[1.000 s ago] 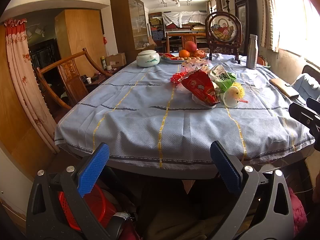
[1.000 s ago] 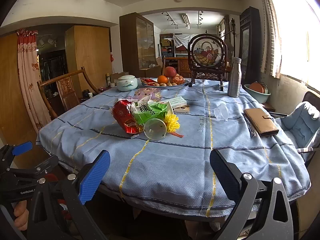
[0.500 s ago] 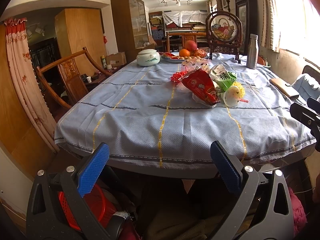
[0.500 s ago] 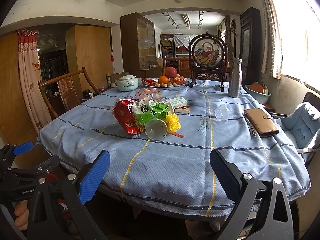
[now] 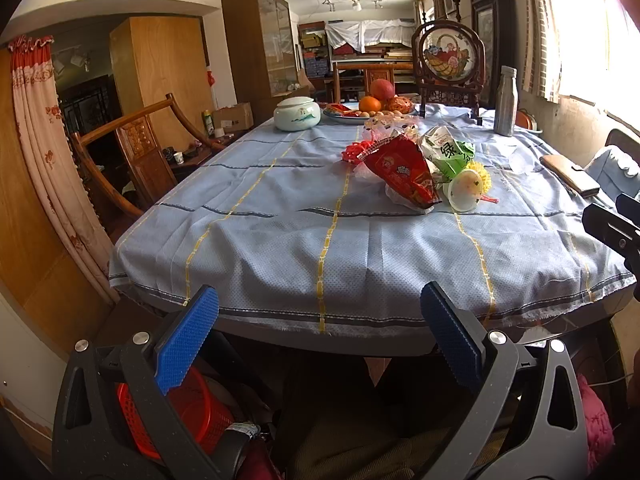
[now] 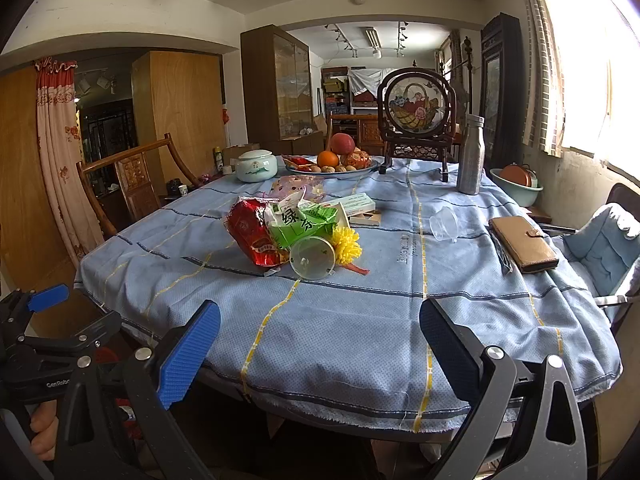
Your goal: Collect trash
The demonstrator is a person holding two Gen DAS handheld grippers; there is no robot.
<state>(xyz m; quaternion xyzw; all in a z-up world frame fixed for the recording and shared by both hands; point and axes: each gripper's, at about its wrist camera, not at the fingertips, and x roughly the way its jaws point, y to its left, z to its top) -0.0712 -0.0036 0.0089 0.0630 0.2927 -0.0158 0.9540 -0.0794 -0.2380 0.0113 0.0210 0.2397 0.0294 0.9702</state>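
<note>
both claws spread wide, empty, short of the counter (image 6: 360, 340); trash pile (image 6: 288, 232) lies ahead, slightly left of the right claw (image 6: 320, 344): reach in low, pinch red wrapper (image 6: 252, 236) first; left claw (image 5: 320, 344) idle.

Blown-out daylight from the window (image 6: 592, 80) at right, dim left doorway, strong fisheye bending at edges.

Home dining room — clothed table (image 6: 360, 320), fruit plate (image 6: 332, 166), wooden chair (image 5: 136, 148)
</note>
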